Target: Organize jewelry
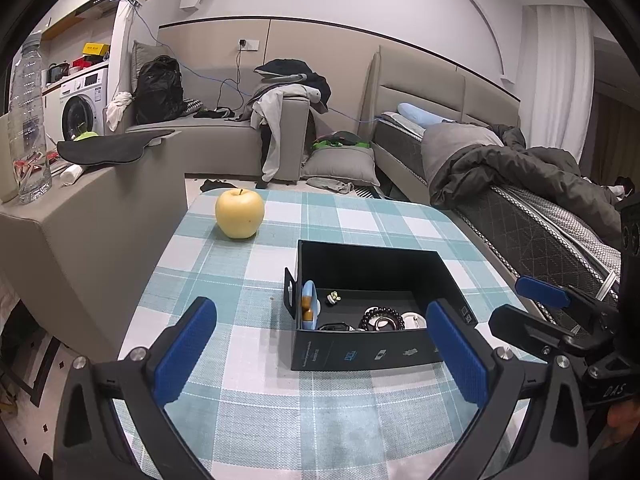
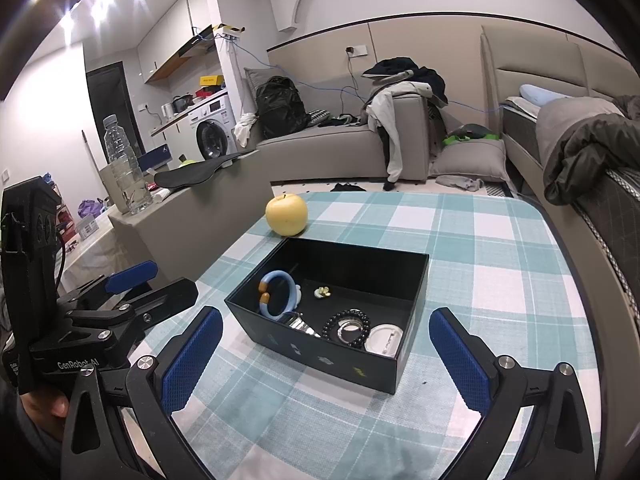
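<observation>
A black open box (image 1: 360,354) (image 2: 316,354) stands on the checked tablecloth. Inside lie a blue bangle (image 2: 276,294) (image 1: 310,306), a small flower earring (image 2: 322,291) (image 1: 333,298), a black bead bracelet (image 2: 347,326) (image 1: 380,317), a white round piece (image 2: 384,340) (image 1: 412,318) and a metal watch (image 2: 300,325). My left gripper (image 1: 320,356) is open and empty just in front of the box. My right gripper (image 2: 324,358) is open and empty, its fingers on either side of the box's near wall. Each gripper shows at the other view's edge.
A yellow apple (image 1: 239,213) (image 2: 286,215) sits on the table behind the box. A grey sofa arm with a water bottle (image 1: 28,120) (image 2: 126,168) stands to the left. A bed (image 1: 540,208) runs along the right.
</observation>
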`<state>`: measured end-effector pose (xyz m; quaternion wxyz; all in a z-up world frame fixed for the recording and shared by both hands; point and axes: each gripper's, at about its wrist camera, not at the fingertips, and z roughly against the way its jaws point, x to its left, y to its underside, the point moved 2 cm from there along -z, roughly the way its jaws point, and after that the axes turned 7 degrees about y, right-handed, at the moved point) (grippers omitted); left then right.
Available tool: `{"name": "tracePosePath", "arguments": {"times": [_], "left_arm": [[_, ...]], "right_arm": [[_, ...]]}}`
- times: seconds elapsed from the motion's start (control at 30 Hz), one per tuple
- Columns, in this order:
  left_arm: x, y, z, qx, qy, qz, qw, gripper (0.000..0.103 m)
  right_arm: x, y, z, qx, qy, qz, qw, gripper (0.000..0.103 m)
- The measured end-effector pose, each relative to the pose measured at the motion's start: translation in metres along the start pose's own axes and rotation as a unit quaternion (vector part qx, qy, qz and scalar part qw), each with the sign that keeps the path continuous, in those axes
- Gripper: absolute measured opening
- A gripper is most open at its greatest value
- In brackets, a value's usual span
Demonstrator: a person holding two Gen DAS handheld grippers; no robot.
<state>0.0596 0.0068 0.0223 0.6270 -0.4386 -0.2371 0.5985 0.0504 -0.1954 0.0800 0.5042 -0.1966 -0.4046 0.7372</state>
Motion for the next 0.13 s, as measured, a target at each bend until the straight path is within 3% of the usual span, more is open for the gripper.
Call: {"name": "tracePosePath", "arguments": {"times": [0.13], "left_arm": [[0.0001, 0.0001, 0.0010, 0.000, -0.001, -0.001, 1.0000, 0.102]], "right_arm": [[0.0000, 0.0000, 0.0001, 0.000, 0.000, 0.000, 1.000, 0.103]]}}
